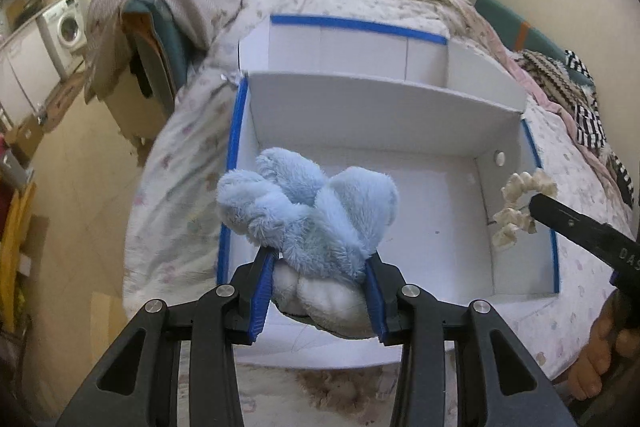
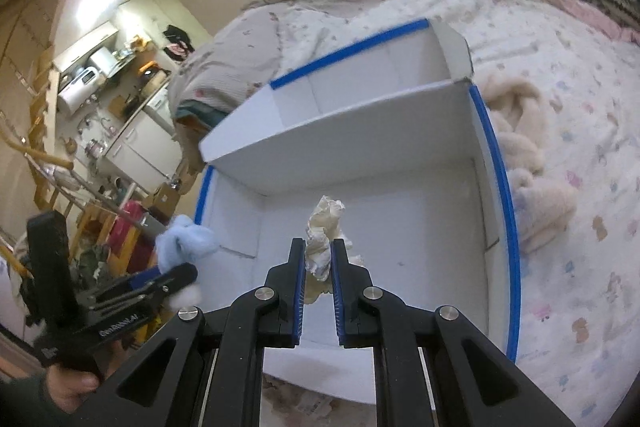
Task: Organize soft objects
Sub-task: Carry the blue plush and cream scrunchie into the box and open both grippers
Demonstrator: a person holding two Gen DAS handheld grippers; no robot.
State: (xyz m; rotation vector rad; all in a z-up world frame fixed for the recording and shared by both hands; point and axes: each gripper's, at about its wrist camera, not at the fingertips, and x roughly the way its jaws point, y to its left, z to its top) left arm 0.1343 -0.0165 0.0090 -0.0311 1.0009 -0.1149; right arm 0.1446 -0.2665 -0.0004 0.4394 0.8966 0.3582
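My left gripper [image 1: 320, 259] is shut on a light blue and white plush toy [image 1: 308, 211] and holds it above the near left part of a white box with blue edges [image 1: 234, 131]. My right gripper [image 2: 319, 247] is shut on a cream scrunchie [image 2: 322, 231] above the same box [image 2: 496, 163]. The scrunchie also shows at the right in the left wrist view [image 1: 520, 205]. The plush toy shows at the left in the right wrist view [image 2: 184, 241]. The box has a white divider [image 1: 380, 95] across it, and both compartments look bare.
The box lies on a bed with a floral quilt [image 1: 180, 147]. A cream fluffy item [image 2: 524, 147] lies on the quilt beside the box's right wall. Striped clothes [image 1: 588, 115] lie at the bed's right. Cardboard boxes [image 1: 136, 95] and a washing machine [image 1: 68, 27] stand left.
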